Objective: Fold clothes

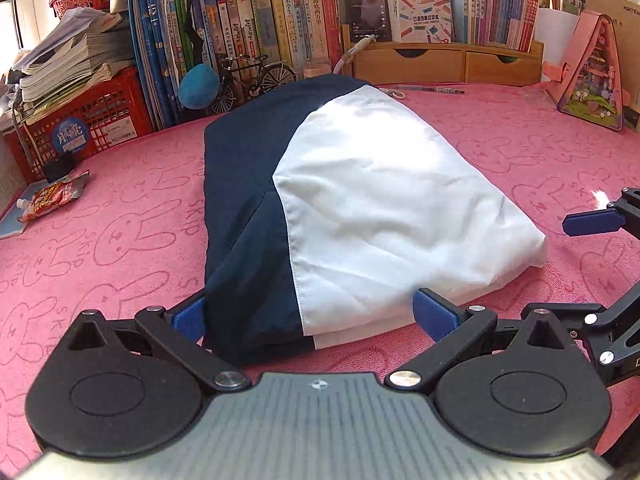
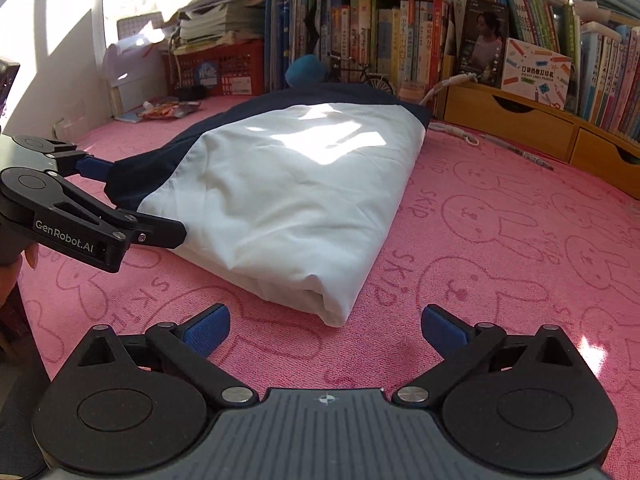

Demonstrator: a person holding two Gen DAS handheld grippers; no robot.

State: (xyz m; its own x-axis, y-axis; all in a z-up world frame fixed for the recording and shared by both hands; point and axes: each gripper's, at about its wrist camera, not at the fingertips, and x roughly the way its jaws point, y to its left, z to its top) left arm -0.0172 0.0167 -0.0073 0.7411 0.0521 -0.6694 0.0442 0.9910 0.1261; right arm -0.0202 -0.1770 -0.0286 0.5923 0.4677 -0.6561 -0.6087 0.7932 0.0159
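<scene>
Folded garment (image 1: 320, 208) hides most of left gripper's (image 1: 312, 316) fingers.

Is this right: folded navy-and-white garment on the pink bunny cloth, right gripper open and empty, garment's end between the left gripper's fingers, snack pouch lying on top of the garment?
Not quite. The snack pouch lies on the pink cloth, off beside the garment, not on it; the left wrist view shows this. The rest holds: right gripper open and empty, left gripper straddling the garment's end.

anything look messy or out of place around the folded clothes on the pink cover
The folded garment lies neat and flat. The one stray thing is a crumpled red snack pouch lying loose on the pink cover, off to the garment's left by the red crate. Nothing looks spilled or damaged.
</scene>
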